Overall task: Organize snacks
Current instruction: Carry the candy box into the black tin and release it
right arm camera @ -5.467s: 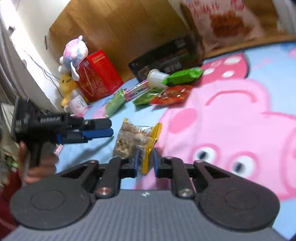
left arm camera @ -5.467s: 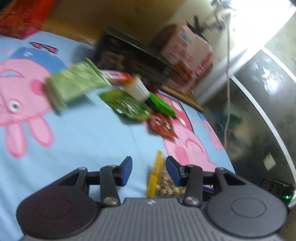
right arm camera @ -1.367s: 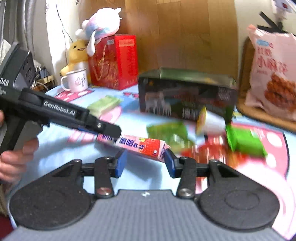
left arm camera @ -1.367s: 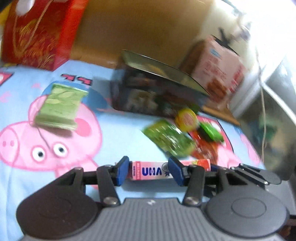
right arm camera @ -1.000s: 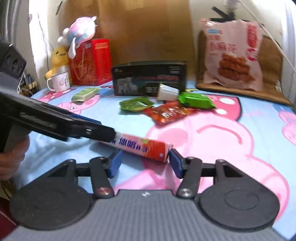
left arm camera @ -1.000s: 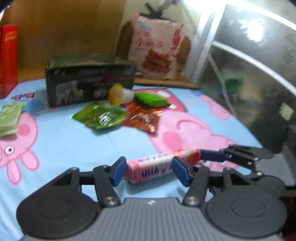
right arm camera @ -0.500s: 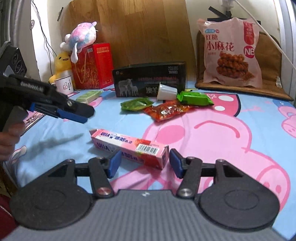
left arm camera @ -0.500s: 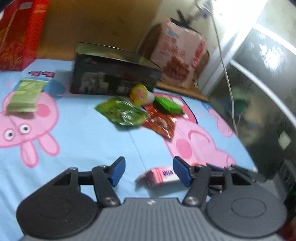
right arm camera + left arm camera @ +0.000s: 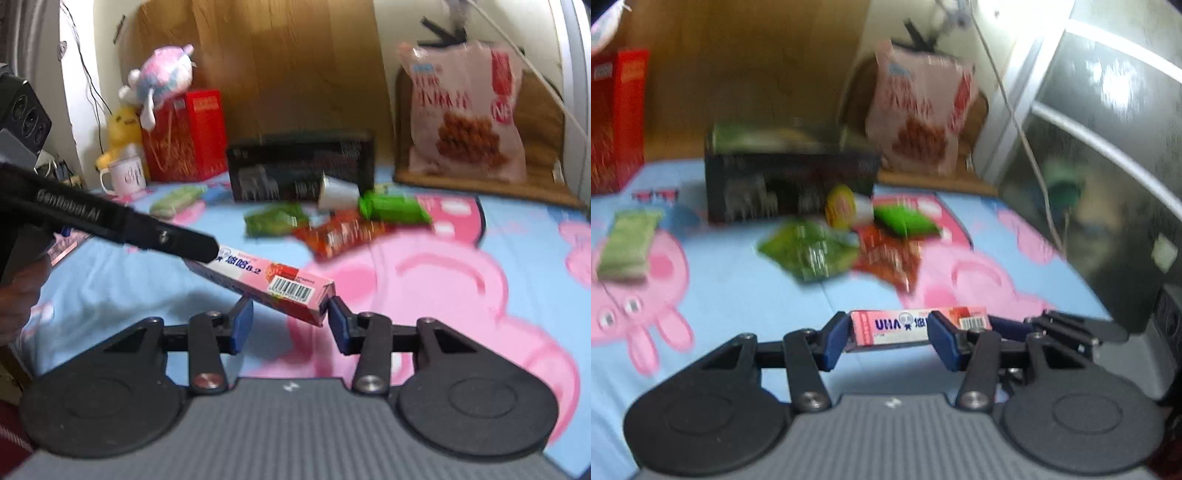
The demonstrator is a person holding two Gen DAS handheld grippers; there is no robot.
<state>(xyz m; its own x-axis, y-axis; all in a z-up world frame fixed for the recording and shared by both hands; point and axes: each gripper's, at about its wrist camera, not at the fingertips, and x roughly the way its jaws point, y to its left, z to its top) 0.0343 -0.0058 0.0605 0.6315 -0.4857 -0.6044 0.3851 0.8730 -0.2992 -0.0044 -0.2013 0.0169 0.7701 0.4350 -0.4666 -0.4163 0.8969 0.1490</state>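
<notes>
A long pink snack box [image 9: 890, 328] [image 9: 266, 280] is held above the blue cartoon-pig sheet. My left gripper [image 9: 888, 338] is shut on its left end, which fills the gap between the blue pads. In the right wrist view the left gripper's arm [image 9: 110, 225] reaches in and covers that end. My right gripper [image 9: 290, 323] is open, and the box's barcode end sits between its pads. Farther back lie a green packet [image 9: 809, 251] [image 9: 275, 219], a red packet [image 9: 890, 258] [image 9: 340, 232], a bright green packet [image 9: 905, 219] [image 9: 393, 208] and a white cup [image 9: 336, 194].
A black box [image 9: 299, 170] [image 9: 786, 177] stands behind the snacks. A light green pack [image 9: 628, 243] [image 9: 177, 199] lies at the left. A big pink snack bag [image 9: 465, 110], a red box [image 9: 184, 136], a mug [image 9: 125, 177] and plush toys line the back.
Half a second ago the pink box lay on the sheet with both grippers open. Now my left gripper has closed on it and lifted its end; the right gripper stays open around the other end.
</notes>
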